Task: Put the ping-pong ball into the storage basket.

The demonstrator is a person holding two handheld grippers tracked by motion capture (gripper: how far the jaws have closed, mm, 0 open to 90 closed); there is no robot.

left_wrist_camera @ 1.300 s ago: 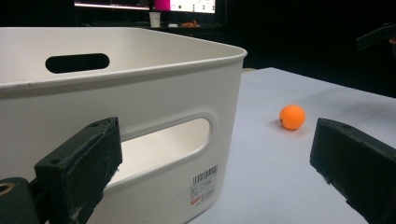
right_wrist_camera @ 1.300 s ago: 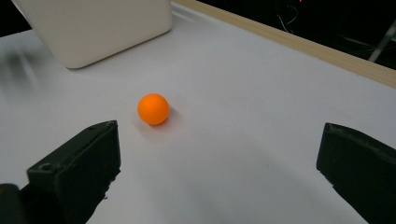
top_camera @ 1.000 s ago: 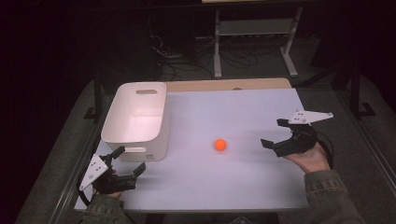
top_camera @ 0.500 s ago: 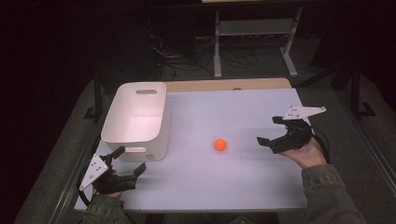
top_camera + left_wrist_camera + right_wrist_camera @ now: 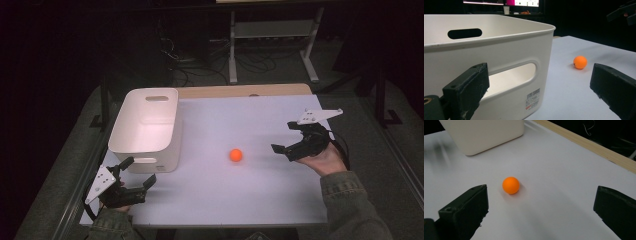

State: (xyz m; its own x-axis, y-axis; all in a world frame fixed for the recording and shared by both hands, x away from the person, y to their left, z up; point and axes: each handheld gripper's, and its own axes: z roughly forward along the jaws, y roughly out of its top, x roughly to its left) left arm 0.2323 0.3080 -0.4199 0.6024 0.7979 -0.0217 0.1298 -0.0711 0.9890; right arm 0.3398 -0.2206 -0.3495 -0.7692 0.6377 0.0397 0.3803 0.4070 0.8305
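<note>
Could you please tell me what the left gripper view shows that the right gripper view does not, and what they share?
The left gripper view alone shows the white bin's handle slots, its barcode label, and the other tongs far off at top right. The right gripper view alone shows the table's wooden edge strip. Both show the orange ball lying on the white table, apart from the bin, and each view's own black jaws standing wide open: left tongs, right tongs.

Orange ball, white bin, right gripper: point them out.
orange ball (image 5: 236, 155): high view, centre of the ball.
white bin (image 5: 169, 147): high view, right outer wall.
right gripper (image 5: 284, 137): high view, midway between its open fingertips.
</note>
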